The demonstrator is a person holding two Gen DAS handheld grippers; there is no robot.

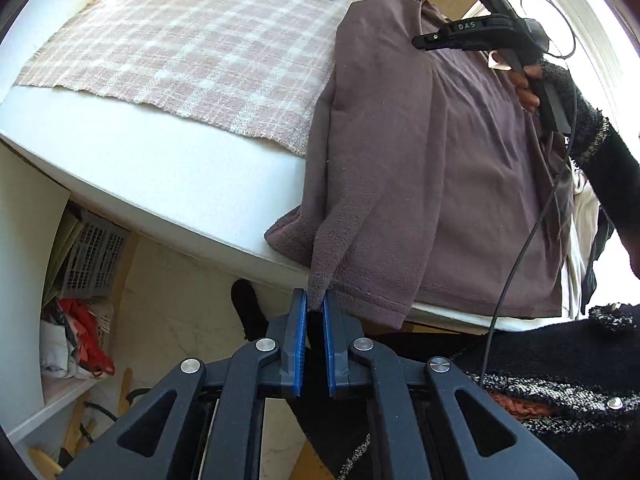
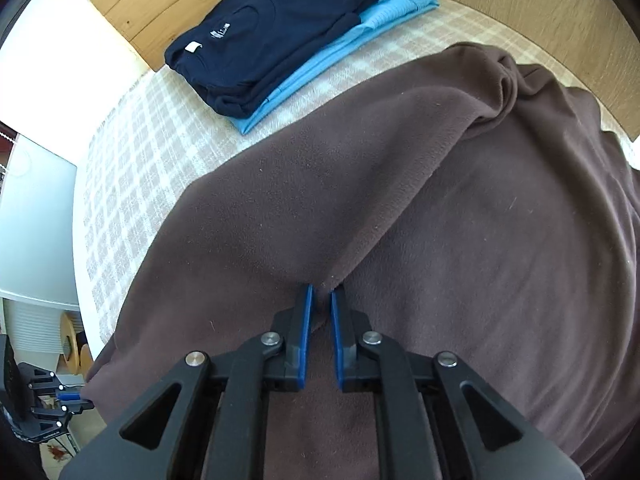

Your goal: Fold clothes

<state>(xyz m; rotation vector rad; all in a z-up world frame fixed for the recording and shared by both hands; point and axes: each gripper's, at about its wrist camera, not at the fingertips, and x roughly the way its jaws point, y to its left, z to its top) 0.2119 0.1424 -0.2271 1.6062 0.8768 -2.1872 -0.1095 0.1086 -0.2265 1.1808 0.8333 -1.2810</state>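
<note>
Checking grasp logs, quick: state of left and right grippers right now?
Left gripper: shut on the brown fleece top, pinching its sleeve end at the table edge.
Right gripper: shut on a fold of the same top.

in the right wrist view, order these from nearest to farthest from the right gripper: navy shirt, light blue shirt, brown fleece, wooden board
1. brown fleece: pinched between the right gripper fingers.
2. light blue shirt: folded on the checked cloth, beyond the fleece; its near corner comes closest.
3. navy shirt: folded on top of the blue one, set further back.
4. wooden board: behind the stack, upper left.
</note>
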